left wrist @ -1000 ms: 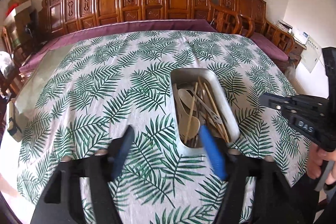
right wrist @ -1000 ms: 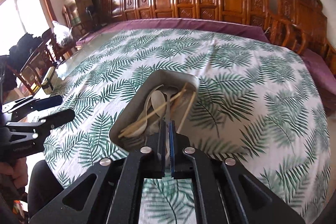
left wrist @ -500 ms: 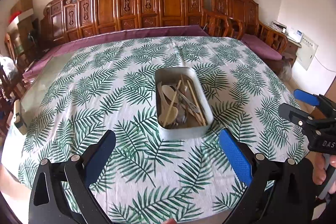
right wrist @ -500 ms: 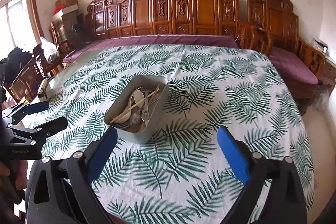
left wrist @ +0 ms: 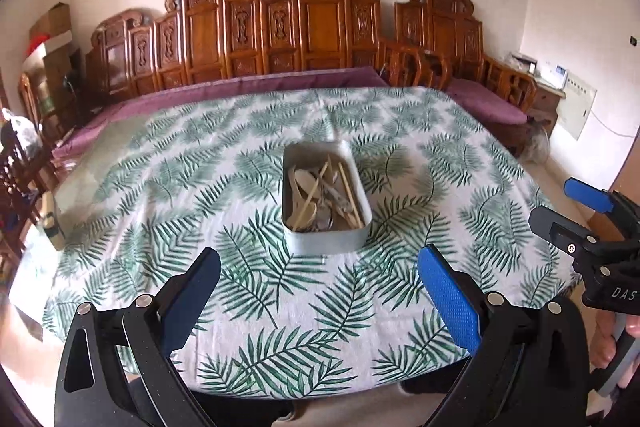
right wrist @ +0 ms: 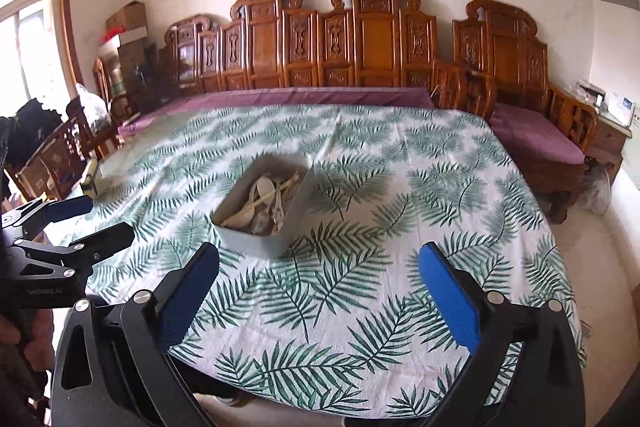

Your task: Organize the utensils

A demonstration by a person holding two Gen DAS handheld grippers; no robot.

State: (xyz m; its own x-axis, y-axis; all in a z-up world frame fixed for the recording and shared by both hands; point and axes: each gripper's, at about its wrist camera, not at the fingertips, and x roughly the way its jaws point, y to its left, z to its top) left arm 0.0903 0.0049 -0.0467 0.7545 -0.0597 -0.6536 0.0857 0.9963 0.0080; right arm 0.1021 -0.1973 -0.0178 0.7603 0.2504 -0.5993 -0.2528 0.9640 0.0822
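A grey rectangular tin (left wrist: 325,241) stands on the leaf-print tablecloth (left wrist: 160,187), with wooden chopsticks, spoons and metal utensils (left wrist: 320,195) piled loosely inside. My left gripper (left wrist: 319,259) hangs above the table's near edge, short of the tin, open wide and holding nothing. The right gripper (left wrist: 556,203) shows at the right edge of this view, also open. In the right wrist view the tin (right wrist: 256,243) with its utensils (right wrist: 268,199) sits ahead and slightly left. My right gripper (right wrist: 318,255) is open and empty there, and the left gripper (right wrist: 106,219) is at the left edge.
A carved wooden bench (left wrist: 320,35) with purple cushions runs behind the table. Wooden chairs (right wrist: 60,155) and boxes crowd the left side. A small box-like item (left wrist: 52,217) lies at the table's left edge. A hand (left wrist: 624,339) grips the right gripper's handle.
Both grippers drew back and up from the tin, which now looks smaller and farther off. The right gripper went from shut to wide open; the left opened wider.
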